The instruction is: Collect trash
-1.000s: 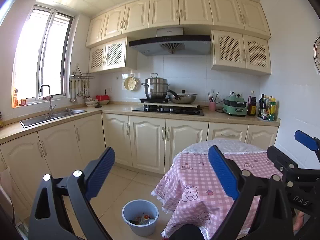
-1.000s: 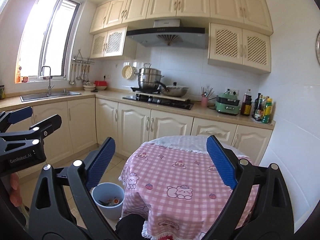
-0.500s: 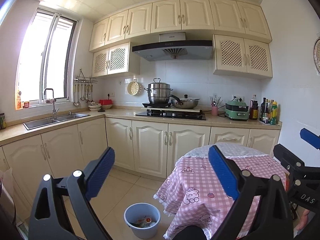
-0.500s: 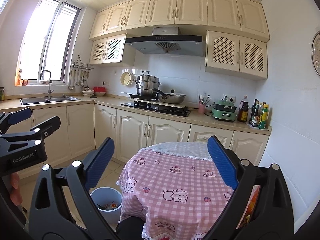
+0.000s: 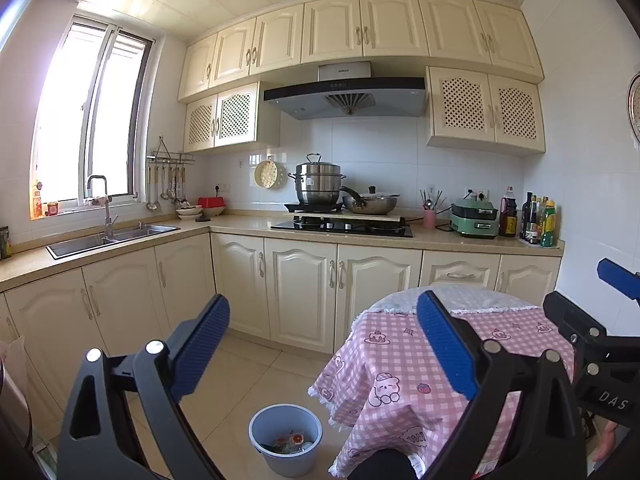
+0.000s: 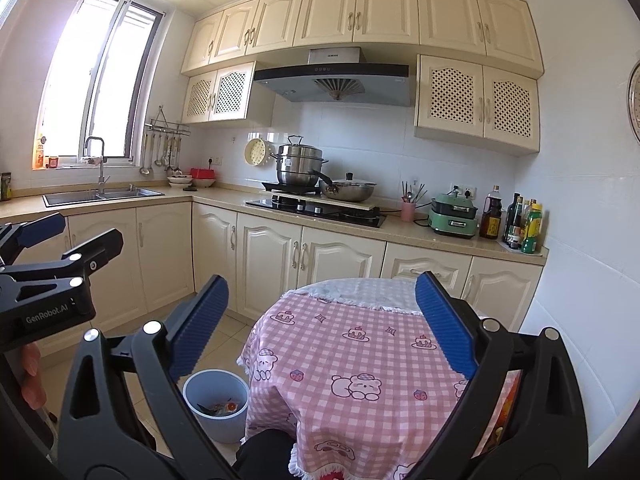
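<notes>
From the left wrist, the left gripper gapes wide, holding nothing; the blue bin with trash sits on the floor beside the table. From the right wrist, the right gripper likewise gapes empty above the table, bin lower left.

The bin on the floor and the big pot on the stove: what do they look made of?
The bin looks like plastic: matte pale blue-grey, with smooth moulded walls and a thin rim. The big pot looks like stainless steel: silvery, polished, mirroring the light in bright bands. Neither can be confirmed by sight alone.
</notes>
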